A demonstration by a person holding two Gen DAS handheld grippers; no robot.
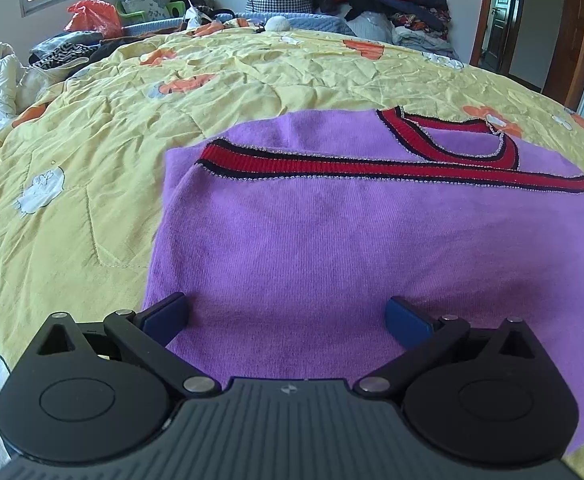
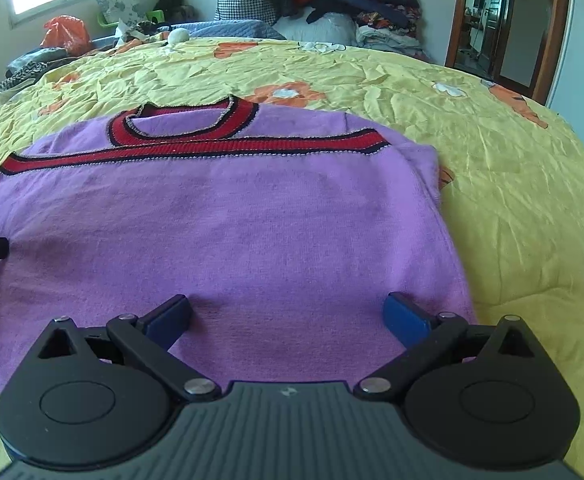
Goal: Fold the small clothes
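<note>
Our left gripper (image 1: 287,316) and right gripper (image 2: 287,314) spread wide, purple sweater (image 1: 332,240) lower centre, hem between fingers

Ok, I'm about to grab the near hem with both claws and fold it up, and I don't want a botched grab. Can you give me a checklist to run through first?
1. Left claw open: ok, fingers spread wide.
2. Right claw open: ok, fingers spread wide.
3. Both claws over the purple sweater, near its closest edge: ok.
4. Fabric between the fingers: not ok, nothing gripped yet.
5. Sweater lying flat on the yellow quilt: ok, the striped sleeves are folded across the chest.
6. Hem itself in view: cannot tell, the claw bodies hide it.
</note>
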